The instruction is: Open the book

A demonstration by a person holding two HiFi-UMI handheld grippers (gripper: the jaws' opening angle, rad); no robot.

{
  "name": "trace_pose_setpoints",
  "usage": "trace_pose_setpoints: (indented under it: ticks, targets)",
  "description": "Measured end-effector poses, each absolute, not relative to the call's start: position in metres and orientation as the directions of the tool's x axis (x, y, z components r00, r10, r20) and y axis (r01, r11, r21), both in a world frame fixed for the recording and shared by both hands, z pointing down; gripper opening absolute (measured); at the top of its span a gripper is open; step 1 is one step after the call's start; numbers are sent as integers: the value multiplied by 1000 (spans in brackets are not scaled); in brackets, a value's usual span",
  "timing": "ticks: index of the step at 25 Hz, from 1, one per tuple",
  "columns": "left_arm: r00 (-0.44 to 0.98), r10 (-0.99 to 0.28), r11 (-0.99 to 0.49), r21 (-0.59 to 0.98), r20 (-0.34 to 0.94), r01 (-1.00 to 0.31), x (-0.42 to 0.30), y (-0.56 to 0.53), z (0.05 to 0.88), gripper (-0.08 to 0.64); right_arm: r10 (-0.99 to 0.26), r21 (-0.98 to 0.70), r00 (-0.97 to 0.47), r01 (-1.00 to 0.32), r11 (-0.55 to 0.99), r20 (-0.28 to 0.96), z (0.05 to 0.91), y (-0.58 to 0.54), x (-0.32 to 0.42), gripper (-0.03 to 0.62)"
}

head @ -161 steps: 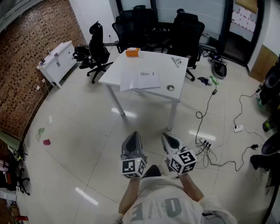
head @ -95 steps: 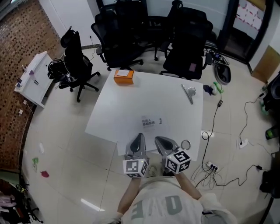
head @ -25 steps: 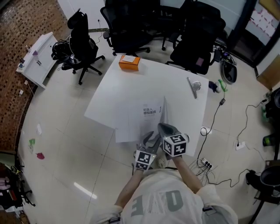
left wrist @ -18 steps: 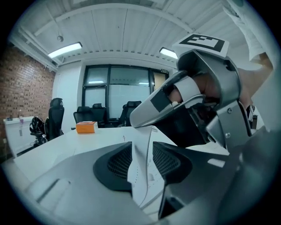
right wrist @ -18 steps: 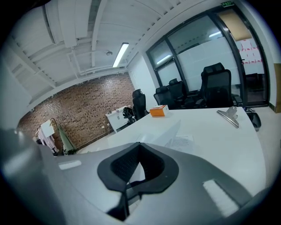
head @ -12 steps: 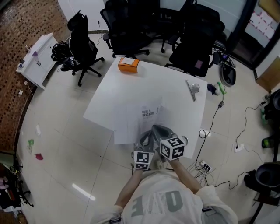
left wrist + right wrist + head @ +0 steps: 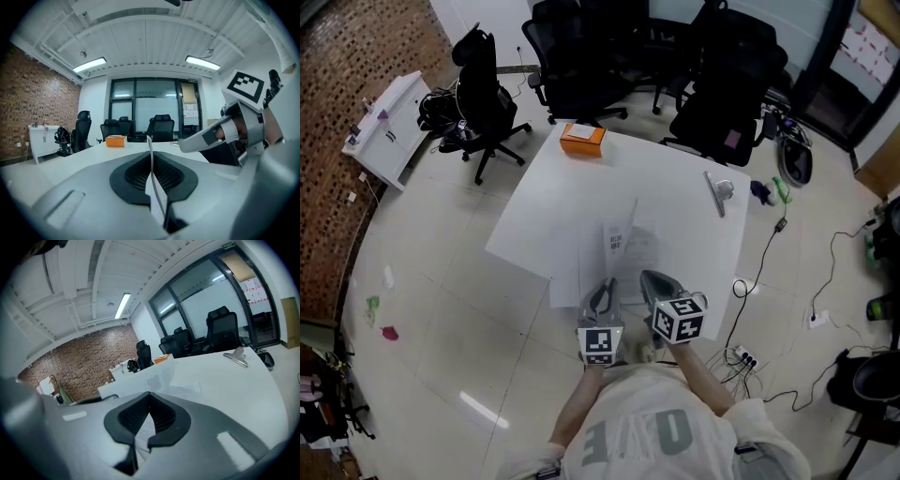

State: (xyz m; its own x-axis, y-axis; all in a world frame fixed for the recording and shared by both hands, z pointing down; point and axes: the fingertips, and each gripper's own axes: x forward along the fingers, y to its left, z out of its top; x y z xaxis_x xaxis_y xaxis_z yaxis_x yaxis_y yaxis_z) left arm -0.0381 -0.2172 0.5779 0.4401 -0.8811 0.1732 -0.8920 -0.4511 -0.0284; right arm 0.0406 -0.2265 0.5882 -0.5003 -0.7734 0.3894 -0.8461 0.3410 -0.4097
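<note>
The white book (image 7: pixel 630 251) lies at the near edge of the white table (image 7: pixel 553 202). Its printed cover (image 7: pixel 614 241) stands lifted on edge. My left gripper (image 7: pixel 604 287) is below it, the jaws closing the last bit, pads pressing on the cover's thin edge (image 7: pixel 153 180). Just to the right, my right gripper (image 7: pixel 652 279) is shut on a printed page (image 7: pixel 142 427) of the book. In the right gripper view the raised cover (image 7: pixel 158 376) curves up beyond the jaws. The right gripper (image 7: pixel 220 136) also shows in the left gripper view.
An orange box (image 7: pixel 581 139) sits at the table's far corner and a metal clip (image 7: pixel 716 192) near its right edge. Black office chairs (image 7: pixel 581 56) stand behind the table, a white cabinet (image 7: pixel 389 127) at the left. Cables (image 7: pixel 750 272) trail on the floor at the right.
My left gripper's jaws have closed on the cover, and it moved up and toward the table. The cover now stands more upright and further left. The right gripper stayed put.
</note>
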Motion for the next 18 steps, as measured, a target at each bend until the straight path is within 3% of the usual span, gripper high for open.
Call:
trace_pose_setpoints:
  ticks: [10,18]
  targets:
    - [297,-939,-294,43,175,-955,-98,-215,580,29,-711,-370,-492,-866,337,502,636,-217,31,3]
    - [159,-944,-147,64,288,-987,-160,-203,621,45,-640,-315,-455,-891,328,620,680,-206,27,3]
